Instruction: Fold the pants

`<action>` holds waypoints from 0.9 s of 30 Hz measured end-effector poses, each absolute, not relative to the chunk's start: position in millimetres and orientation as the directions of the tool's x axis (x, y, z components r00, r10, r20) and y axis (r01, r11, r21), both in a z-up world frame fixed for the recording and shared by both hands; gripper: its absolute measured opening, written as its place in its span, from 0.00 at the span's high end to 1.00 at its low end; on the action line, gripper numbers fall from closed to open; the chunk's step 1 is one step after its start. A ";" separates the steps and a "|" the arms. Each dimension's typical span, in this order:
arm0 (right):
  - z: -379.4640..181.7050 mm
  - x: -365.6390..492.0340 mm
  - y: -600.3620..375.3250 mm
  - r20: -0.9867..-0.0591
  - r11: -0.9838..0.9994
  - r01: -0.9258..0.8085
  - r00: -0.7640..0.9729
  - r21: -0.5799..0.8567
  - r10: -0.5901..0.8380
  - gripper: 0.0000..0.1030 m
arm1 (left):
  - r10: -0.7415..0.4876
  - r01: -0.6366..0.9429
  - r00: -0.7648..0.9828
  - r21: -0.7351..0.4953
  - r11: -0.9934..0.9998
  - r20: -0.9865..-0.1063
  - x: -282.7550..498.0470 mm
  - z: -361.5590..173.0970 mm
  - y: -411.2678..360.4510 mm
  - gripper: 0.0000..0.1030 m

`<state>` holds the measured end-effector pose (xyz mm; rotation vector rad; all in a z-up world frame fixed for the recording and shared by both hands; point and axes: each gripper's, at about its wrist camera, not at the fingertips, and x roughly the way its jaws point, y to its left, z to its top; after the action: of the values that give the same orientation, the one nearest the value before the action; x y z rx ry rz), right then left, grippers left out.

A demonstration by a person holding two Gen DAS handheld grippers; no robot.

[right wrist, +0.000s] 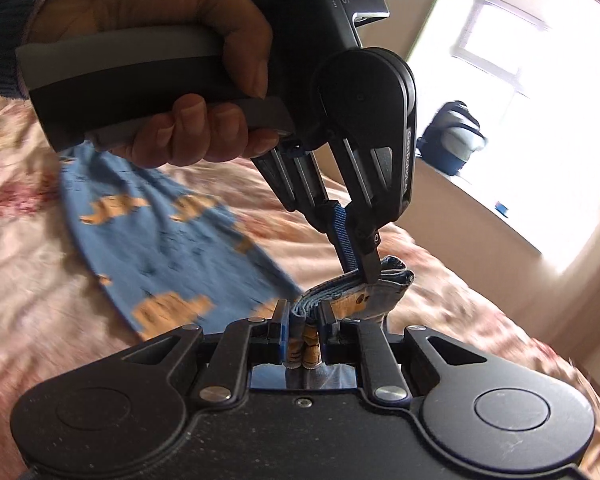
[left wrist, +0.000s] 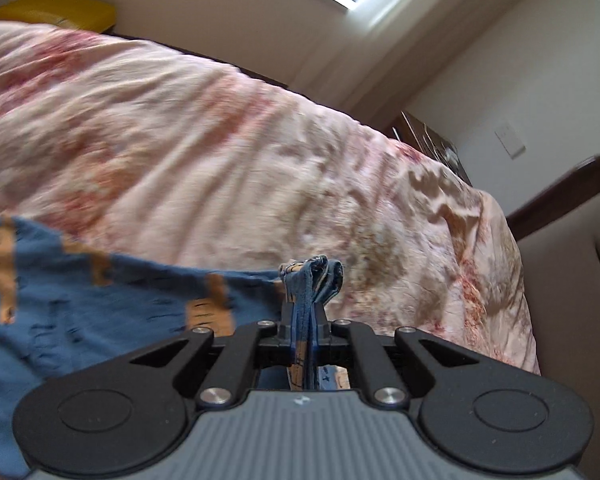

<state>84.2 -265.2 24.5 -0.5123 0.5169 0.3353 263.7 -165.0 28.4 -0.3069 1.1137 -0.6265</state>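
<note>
Blue pants point(left wrist: 100, 300) with orange prints trail over the bed to the left, and a bunched edge of them is pinched in my left gripper point(left wrist: 310, 280), whose jaws are closing tight on the cloth. In the right wrist view the pants point(right wrist: 172, 248) hang lifted above the bed. My right gripper point(right wrist: 303, 316) is shut on a folded bundle of the same edge. Just beyond it, my left gripper point(right wrist: 360, 268) comes down from above and grips that edge, held by a person's hand point(right wrist: 180, 60).
A pink floral bedcover point(left wrist: 220, 140) fills the bed. A yellow pillow point(left wrist: 56, 10) lies at its far end. A padded brown bed end point(left wrist: 572, 260) stands on the right. A dark bag point(right wrist: 456, 136) sits on the ledge by a bright window point(right wrist: 500, 40).
</note>
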 end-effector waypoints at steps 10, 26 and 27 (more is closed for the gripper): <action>-31.0 97.9 -176.2 -0.670 0.732 -0.572 0.711 -0.371 0.215 0.85 | -0.595 0.247 0.372 -0.542 0.804 -0.713 259.9 -33.4 -70.5 0.96; -55.4 102.2 -169.3 -0.696 0.749 -0.552 0.697 -0.366 0.174 0.70 | -0.690 0.301 0.350 -0.621 0.724 -0.634 254.1 -74.2 -44.5 0.49; -55.2 101.3 -169.4 -0.696 0.749 -0.551 0.698 -0.369 0.170 0.67 | -0.686 0.306 0.357 -0.615 0.727 -0.633 254.0 -75.0 -45.7 0.49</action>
<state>101.3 -169.4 -55.2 -0.6024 0.6885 0.4298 254.0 -45.7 -75.0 -0.4304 1.0178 -0.6661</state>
